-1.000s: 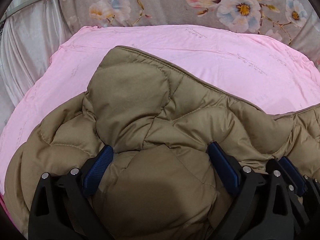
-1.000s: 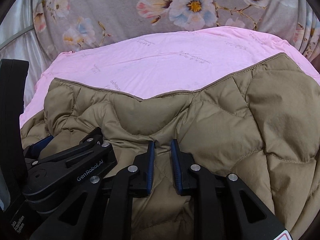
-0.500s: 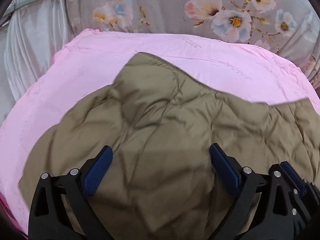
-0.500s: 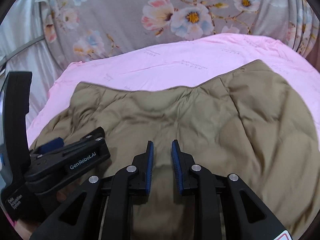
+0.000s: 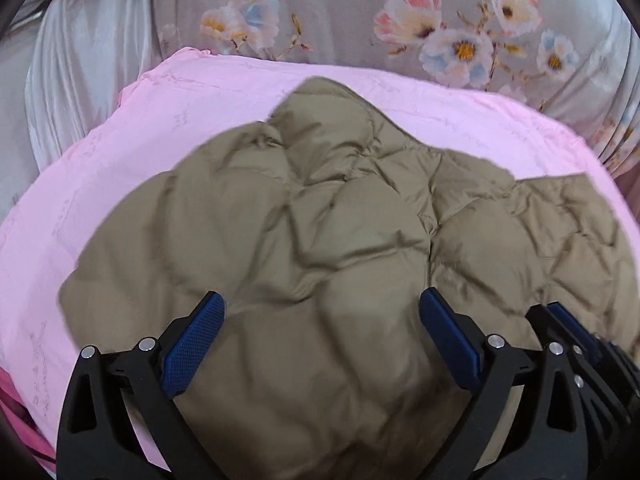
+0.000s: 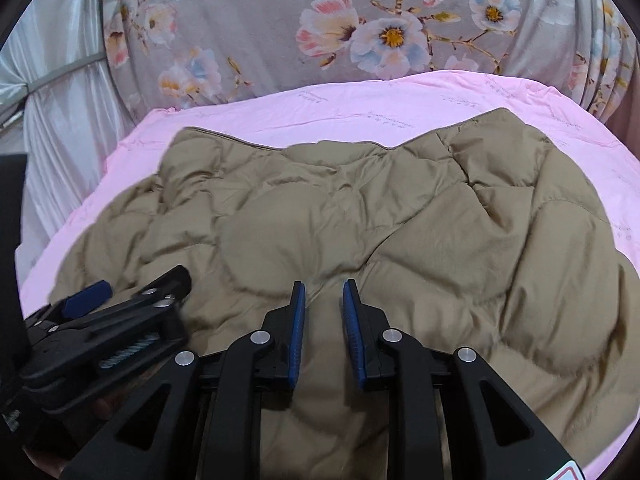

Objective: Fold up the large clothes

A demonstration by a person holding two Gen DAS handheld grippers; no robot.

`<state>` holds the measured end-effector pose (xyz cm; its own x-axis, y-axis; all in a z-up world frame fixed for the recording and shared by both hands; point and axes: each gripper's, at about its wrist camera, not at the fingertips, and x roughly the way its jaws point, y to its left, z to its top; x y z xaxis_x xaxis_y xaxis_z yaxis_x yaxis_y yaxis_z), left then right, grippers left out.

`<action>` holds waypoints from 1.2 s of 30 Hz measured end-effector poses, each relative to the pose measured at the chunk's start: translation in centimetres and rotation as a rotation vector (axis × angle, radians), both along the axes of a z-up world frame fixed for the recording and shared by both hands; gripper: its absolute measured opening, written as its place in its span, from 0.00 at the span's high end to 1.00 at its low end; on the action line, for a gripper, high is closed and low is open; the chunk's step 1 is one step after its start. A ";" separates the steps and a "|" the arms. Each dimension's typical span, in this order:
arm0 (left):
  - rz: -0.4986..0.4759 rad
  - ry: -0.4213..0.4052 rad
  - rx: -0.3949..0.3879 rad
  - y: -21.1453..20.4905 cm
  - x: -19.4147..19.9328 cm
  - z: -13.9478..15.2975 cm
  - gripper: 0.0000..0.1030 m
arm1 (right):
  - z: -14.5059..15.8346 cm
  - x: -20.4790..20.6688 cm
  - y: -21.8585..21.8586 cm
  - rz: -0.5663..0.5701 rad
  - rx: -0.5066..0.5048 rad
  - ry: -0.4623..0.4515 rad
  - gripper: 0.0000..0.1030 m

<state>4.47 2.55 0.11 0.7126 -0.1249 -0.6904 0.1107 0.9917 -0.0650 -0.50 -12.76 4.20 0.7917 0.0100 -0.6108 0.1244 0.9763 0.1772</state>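
Note:
An olive quilted puffer jacket (image 5: 320, 220) lies spread on a pink sheet (image 5: 100, 184). In the left wrist view my left gripper (image 5: 320, 296) stands wide open over the jacket's near part, and its blue pads (image 5: 192, 340) press on nothing. In the right wrist view my right gripper (image 6: 324, 284) has its jaws narrowly apart, with a pinch of the jacket (image 6: 400, 220) between the pads and creases running out from the tips. The left gripper (image 6: 84, 296) shows at the lower left of that view, close beside the right one.
The pink sheet (image 6: 360, 108) covers a raised surface that ends at a grey floral curtain (image 6: 360, 28). Pale silvery drapes (image 5: 80, 68) hang at the left. A strip of darker pink fabric (image 5: 16, 400) shows at the near left edge.
Both views have drawn back from the curtain. The jacket, bunched up between the left jaws before, now lies flatter and wider on the sheet. Neither gripper's opening has changed.

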 end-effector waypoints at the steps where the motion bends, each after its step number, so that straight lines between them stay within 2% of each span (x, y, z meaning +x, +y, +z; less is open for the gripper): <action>1: 0.008 -0.005 -0.021 1.4 -0.8 0.6 0.07 | 0.2 -0.7 0.3 0.018 0.006 -0.005 0.79; 4: 0.035 0.000 -0.104 5.7 -2.6 1.8 0.07 | 0.4 -2.3 1.6 0.065 0.015 0.000 0.79; 7: 0.127 0.001 -0.161 9.9 -3.8 2.4 0.06 | 0.1 -3.4 2.7 0.101 0.023 0.013 0.79; 11: 0.205 0.107 -0.272 13.9 -2.4 0.6 0.05 | -0.5 -4.1 3.9 0.104 -0.005 0.028 0.79; 16: 0.211 0.228 -0.504 15.1 -0.8 -2.6 0.06 | 0.0 -5.3 4.0 0.108 0.046 0.023 0.83; 18: 0.201 0.245 -0.535 14.4 -0.3 -3.3 0.05 | -0.4 -5.2 4.1 0.100 0.037 0.039 0.85; 21: 0.180 0.221 -0.499 13.0 0.4 -3.2 0.05 | -1.2 -4.7 3.8 0.087 0.063 0.069 0.88; 23: 0.177 0.214 -0.494 12.4 0.8 -3.1 0.15 | -1.6 -4.4 3.4 0.087 0.079 0.083 0.89; 25: 0.162 0.205 -0.505 12.1 0.9 -2.7 0.37 | -1.9 -4.1 3.3 0.090 0.094 0.094 0.91; 26: 0.152 0.194 -0.496 11.8 0.8 -2.3 0.42 | -2.1 -3.8 3.1 0.092 0.111 0.101 0.92; 28: 0.115 0.163 -0.483 11.7 0.6 -1.2 0.67 | -2.5 -3.4 2.9 0.096 0.137 0.113 0.94; 31: 0.028 0.109 -0.476 10.7 -0.3 1.8 0.79 | -2.9 -2.7 3.0 0.098 0.151 0.126 0.96; 36: -0.130 0.005 -0.436 7.2 -2.3 7.2 0.84 | -3.5 -1.4 2.6 0.102 0.213 0.141 1.00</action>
<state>2.22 9.80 7.29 0.6687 -0.4925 -0.5571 0.2307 0.8497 -0.4742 -1.87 -10.14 0.68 0.6871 0.2253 -0.6907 0.0655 0.9277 0.3677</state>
